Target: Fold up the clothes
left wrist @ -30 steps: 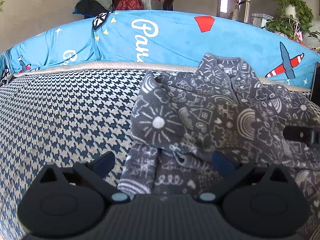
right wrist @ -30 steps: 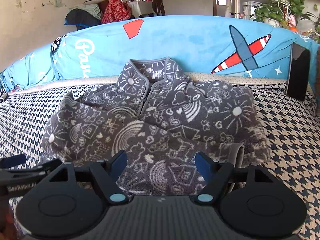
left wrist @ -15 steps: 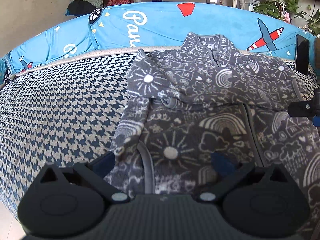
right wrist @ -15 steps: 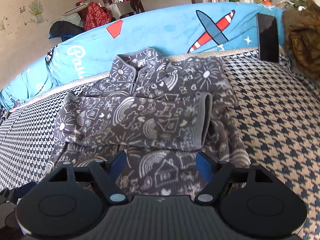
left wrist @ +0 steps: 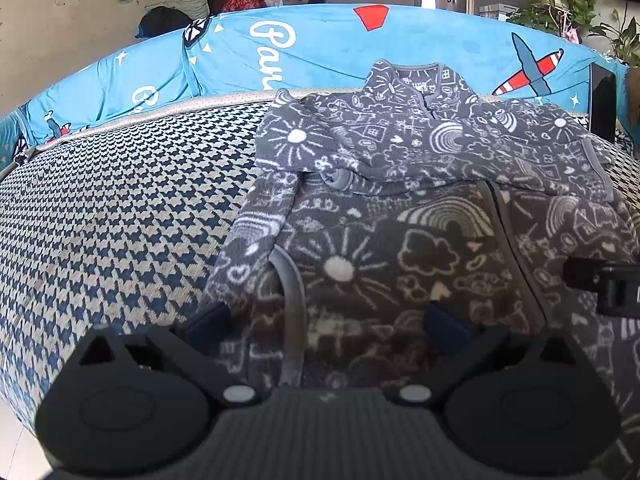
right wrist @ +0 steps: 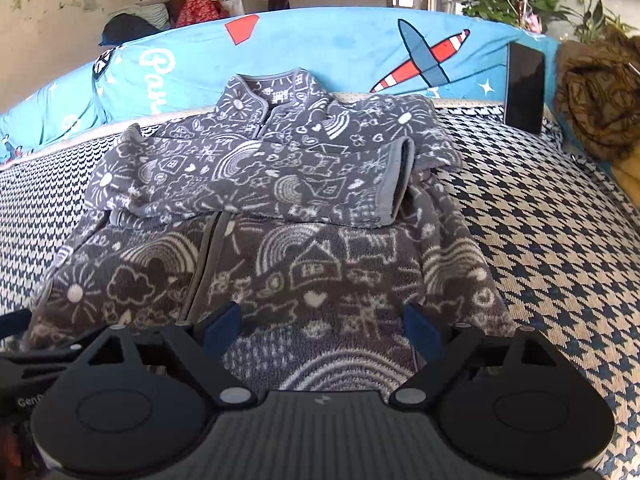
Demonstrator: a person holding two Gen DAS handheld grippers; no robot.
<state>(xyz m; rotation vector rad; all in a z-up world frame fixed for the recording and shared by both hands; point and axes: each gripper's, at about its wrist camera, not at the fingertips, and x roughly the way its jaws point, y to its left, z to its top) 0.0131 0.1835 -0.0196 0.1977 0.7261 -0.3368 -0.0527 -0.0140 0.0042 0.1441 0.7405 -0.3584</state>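
Fleece jacket, grey with white doodle print, lies flat on the houndstooth sofa seat, collar toward the blue backrest cover and hem nearest both cameras. Both sleeves are already folded across the chest, the upper one ending in a grey cuff on the right side. Right gripper hovers over the hem with its jaws opening and nothing pressed between the pads; fabric lies below the gap. Left gripper sits over the opposite hem corner, jaws apart and not clamped on cloth. The step in hand appears to be taking the hem at two corners to fold the lower half up over the sleeves. To do it well, each gripper should pinch both layers close to the bottom edge, evenly spaced either side of the zip, then lift and carry together so the crossed sleeves are not dragged out of place. The hem edge itself is hidden under the gripper bodies, so how close the pads are to it cannot be confirmed. A dark phone leans on the backrest, well apart.
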